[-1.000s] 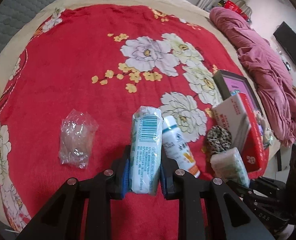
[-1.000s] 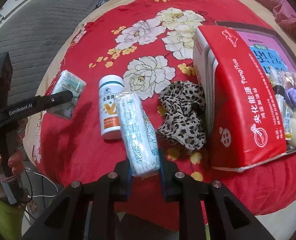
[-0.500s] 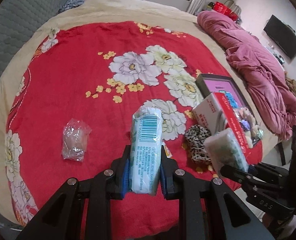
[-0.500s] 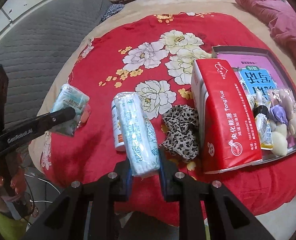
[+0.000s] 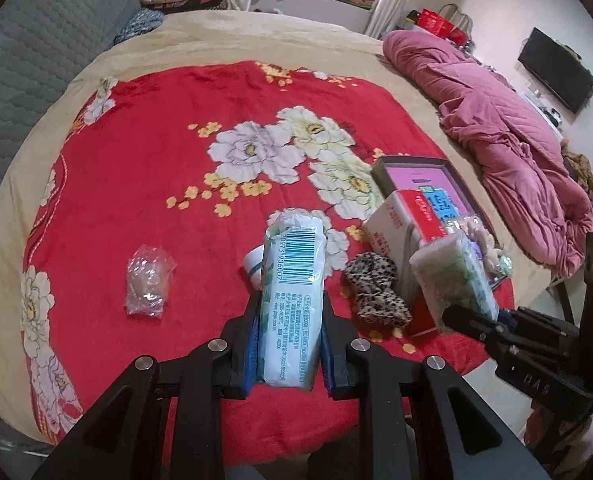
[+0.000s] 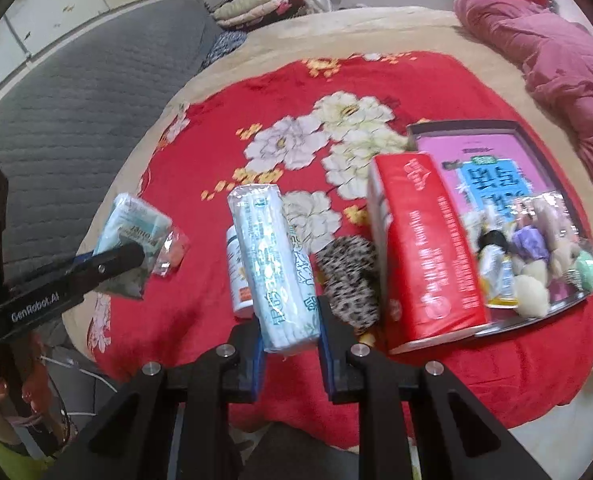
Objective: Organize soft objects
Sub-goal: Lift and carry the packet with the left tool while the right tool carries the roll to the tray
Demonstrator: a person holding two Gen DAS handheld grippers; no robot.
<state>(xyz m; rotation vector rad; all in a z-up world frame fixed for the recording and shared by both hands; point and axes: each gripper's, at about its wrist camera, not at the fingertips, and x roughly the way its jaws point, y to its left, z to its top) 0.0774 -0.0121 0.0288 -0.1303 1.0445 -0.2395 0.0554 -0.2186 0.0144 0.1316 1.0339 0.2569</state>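
Left hand-held gripper [image 5: 289, 344]: jaws pinching a tissue pack [image 5: 292, 304], barcode side up, pack sticking out forward past the blue pads [image 5: 251, 356]. It's lifted clear of the bed.

Right hand-held gripper [image 6: 290, 354]: jaws pinching a second tissue pack [image 6: 274, 268], tilted slightly left, also off the bed. In the left wrist view this one shows to the right of the left gripper, pack end [image 5: 452, 276] poking up from the black fingers.

Below and ahead of both, on the red floral blanket [image 5: 156, 168]:
- crumpled clear plastic bag [image 5: 147, 280], ahead-left of the left gripper, well apart from the rest
- white bottle [image 6: 238, 276], lying down, mostly hidden behind the right gripper's pack
- leopard-print scrunchie [image 6: 350, 280], just ahead-right of the right gripper, beside the bottle and touching or nearly touching the red pack
- red tissue brick [image 6: 424, 248], standing on edge, right of the scrunchie, leaning at the tray's near side
- shallow tray [image 6: 416, 130] right of the right gripper, pink printed sheet inside, small soft items [image 6: 536, 256] piled at its near-right end

Pink quilt [image 5: 508, 152] bunched on the far right of the bed. View from the right wrist is a bit motion-blurred, so small item details are unclear.
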